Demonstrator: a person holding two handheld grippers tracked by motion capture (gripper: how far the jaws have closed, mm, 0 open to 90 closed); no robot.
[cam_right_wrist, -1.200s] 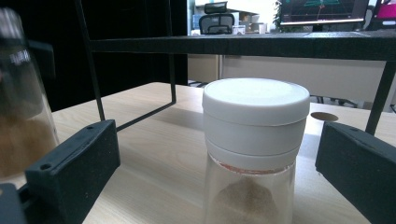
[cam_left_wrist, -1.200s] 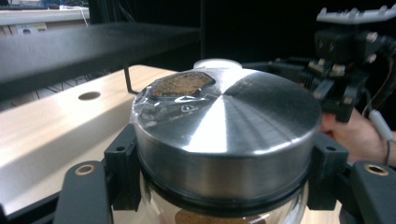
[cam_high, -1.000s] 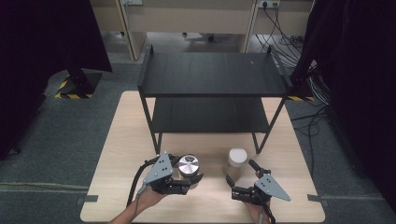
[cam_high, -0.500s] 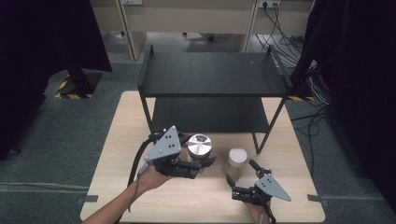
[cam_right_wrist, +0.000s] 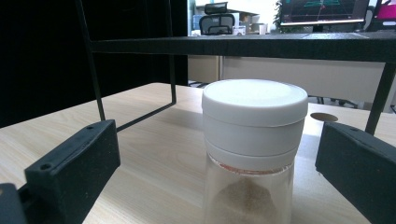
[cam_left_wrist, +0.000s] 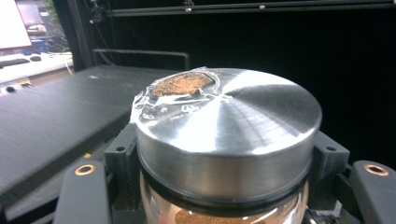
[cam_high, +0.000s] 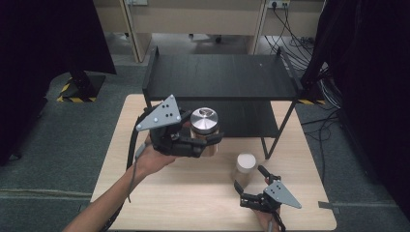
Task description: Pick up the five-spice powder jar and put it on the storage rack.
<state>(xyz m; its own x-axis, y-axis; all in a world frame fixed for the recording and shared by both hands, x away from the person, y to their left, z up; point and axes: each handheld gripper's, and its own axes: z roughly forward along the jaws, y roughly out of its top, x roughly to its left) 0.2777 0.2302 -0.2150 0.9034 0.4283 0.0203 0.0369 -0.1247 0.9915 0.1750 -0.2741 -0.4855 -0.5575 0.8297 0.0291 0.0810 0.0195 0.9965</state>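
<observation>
Left gripper view cuts off the metal-lidded jar [cam_left_wrist: 224, 140] below its neck — left gripper [cam_high: 196, 140] clamps it, raised before the black shelf [cam_high: 217, 77]. Right gripper [cam_high: 249, 186] gapes around the white-capped jar [cam_right_wrist: 254, 140] — untouched, base unseen.

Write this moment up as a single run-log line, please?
left gripper: shut on metal-lid jar, lifted by shelf | right gripper: open, white-lid jar between jaws, on table
</observation>
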